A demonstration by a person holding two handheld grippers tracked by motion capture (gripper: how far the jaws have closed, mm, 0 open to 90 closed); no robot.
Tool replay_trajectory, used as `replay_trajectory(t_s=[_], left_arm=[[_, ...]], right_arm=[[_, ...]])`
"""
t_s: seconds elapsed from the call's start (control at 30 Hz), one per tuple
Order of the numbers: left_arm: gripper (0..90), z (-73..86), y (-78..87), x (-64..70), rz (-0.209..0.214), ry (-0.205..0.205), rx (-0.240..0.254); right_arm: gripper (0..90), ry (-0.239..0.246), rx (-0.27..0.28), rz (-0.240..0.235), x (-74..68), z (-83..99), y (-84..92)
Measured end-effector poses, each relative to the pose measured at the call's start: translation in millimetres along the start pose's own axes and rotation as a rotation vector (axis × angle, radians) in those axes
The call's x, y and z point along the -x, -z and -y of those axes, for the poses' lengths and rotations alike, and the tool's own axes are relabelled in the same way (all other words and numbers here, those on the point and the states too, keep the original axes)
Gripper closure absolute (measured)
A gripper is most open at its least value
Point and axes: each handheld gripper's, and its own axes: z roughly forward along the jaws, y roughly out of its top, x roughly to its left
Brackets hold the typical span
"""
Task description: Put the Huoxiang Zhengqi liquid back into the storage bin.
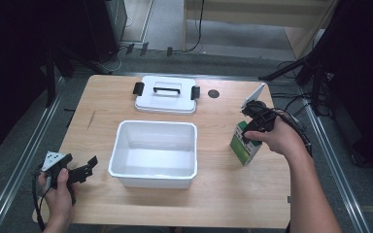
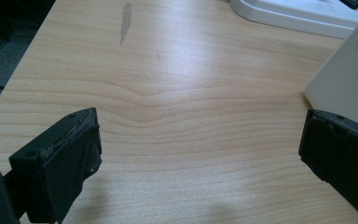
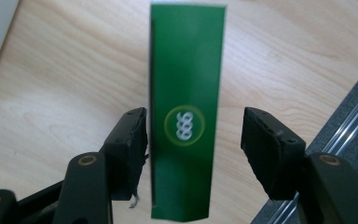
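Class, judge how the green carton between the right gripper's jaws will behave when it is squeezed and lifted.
The green carton looks like thin card, so it probably dents under a hard squeeze. Standing tall and narrow, it may tip if nudged. Its smooth printed faces might slip.

There is one white bin (image 1: 153, 154), one lid (image 1: 166, 94) behind the bin, one green carton (image 1: 245, 143) and two claws.

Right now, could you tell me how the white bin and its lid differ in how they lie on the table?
The white bin is deep and open-topped, at the table's middle; the lid is flat, lying behind it. The lid carries a black handle and side clips; the bin shows none. Both are white, rectangular, and untouched by either gripper.
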Motion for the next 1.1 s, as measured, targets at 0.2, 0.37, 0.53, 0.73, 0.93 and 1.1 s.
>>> replay_trajectory(t_s=[0.2, 0.37, 0.53, 0.73, 0.93, 1.1], left_arm=[[0.3, 0.0, 0.1, 0.0, 0.003, -0.004, 0.006], [0.3, 0.0, 0.1, -0.1, 0.006, -0.004, 0.005], [0.3, 0.0, 0.1, -0.1, 0.006, -0.003, 0.006], [0.3, 0.0, -0.1, -0.1, 0.007, -0.001, 0.007], [0.3, 0.0, 0.0, -0.1, 0.007, -0.002, 0.006], [0.4, 0.0, 0.0, 0.1, 0.006, -0.004, 0.004]], right_arm=[[47.1, -0.023, 0.009, -0.019, 0.2, -3.1, 1.1], [52.6, -0.016, 0.002, -0.041, -3.3, -5.7, -1.0], [54.6, -0.014, -0.028, -0.044, -5.9, -7.8, -6.3], [63.2, 0.001, -0.034, -0.037, -8.1, -8.5, -7.9], [64.6, 0.09, -0.011, -0.029, -11.5, -4.5, -5.6], [64.7, 0.202, 0.018, -0.034, -16.7, 0.3, 0.3]])
